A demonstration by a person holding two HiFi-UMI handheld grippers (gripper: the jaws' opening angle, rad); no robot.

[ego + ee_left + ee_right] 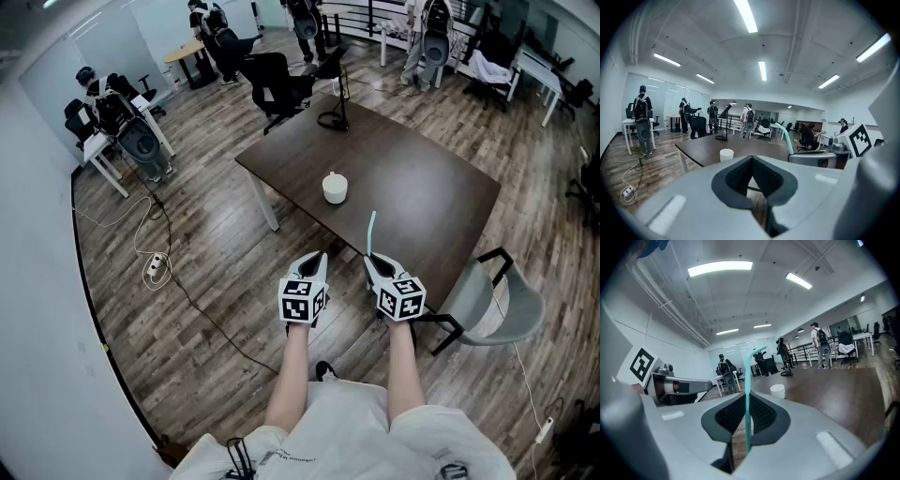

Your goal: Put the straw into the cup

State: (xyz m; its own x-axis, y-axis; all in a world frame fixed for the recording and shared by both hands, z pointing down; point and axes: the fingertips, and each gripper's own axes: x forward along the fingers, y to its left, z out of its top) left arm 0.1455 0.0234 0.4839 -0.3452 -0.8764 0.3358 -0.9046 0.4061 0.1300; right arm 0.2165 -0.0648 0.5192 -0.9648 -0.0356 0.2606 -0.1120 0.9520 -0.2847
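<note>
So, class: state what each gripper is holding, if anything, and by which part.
The right gripper grips the teal straw by its lower part, bent top free. The left gripper holds nothing, jaws together.

Dark brown rectangular table on white legs, standing cornerwise on grey-brown plank floor. On its top, small white round cup, upright, at 9 o'clock from the table middle, near the edge. Black looped cable-like thing at 11 o'clock, close to the far corner.
</note>
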